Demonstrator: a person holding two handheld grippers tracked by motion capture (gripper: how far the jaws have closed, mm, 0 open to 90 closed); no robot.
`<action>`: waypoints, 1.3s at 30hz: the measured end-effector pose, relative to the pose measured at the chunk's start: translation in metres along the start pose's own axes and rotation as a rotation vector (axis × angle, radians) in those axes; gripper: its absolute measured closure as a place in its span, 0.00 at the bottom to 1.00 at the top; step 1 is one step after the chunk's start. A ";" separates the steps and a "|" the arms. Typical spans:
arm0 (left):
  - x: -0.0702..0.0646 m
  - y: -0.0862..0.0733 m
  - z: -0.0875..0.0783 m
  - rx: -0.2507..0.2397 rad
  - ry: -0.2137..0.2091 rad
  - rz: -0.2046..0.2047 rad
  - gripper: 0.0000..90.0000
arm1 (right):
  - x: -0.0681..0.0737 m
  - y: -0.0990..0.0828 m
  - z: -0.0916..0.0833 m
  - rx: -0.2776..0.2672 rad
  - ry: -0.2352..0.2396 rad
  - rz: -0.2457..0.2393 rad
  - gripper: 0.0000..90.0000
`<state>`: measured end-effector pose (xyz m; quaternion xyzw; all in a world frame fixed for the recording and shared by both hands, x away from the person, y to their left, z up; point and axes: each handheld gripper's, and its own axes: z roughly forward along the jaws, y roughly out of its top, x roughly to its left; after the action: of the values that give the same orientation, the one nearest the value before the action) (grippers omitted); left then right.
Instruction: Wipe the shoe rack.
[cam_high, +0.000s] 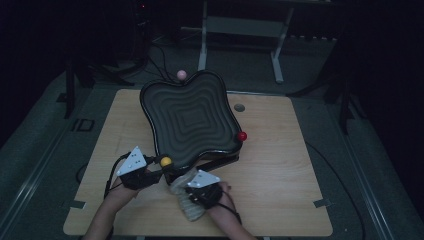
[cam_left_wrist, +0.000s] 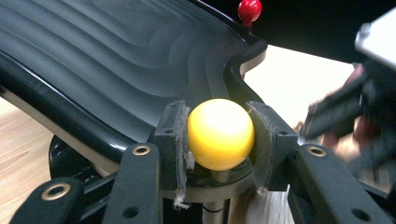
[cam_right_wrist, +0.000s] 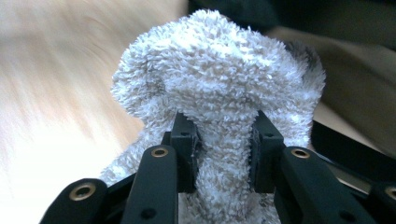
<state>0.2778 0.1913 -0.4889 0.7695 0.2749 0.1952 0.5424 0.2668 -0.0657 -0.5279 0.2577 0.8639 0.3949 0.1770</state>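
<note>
The left hand-held gripper (cam_left_wrist: 219, 135) clasps the yellow ball (cam_left_wrist: 220, 133) at the black tray's (cam_high: 192, 117) corner, while the right hand-held gripper (cam_right_wrist: 222, 140) pinches a fluffy white cloth (cam_right_wrist: 219, 79).

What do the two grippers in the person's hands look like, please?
Both the left gripper and the right gripper have black bodies with black jaws joined by links with brass-coloured rivets. Each carries a grey three-cornered plate with small dark dots on top, and a black cable trails from each. The forearms are bare; no sleeves show.
</note>
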 end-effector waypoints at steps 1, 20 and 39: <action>0.000 0.000 0.000 0.000 0.001 -0.001 0.66 | -0.010 -0.005 -0.008 0.000 -0.029 0.005 0.77; 0.004 -0.001 0.001 -0.010 -0.027 -0.006 0.66 | -0.135 -0.051 -0.026 0.118 -0.350 0.241 0.76; 0.009 -0.002 -0.001 -0.012 -0.048 0.003 0.66 | -0.146 -0.036 -0.035 0.043 -0.360 0.286 0.75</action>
<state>0.2842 0.1982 -0.4906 0.7711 0.2595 0.1792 0.5532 0.3556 -0.1921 -0.5184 0.4478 0.7812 0.3449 0.2650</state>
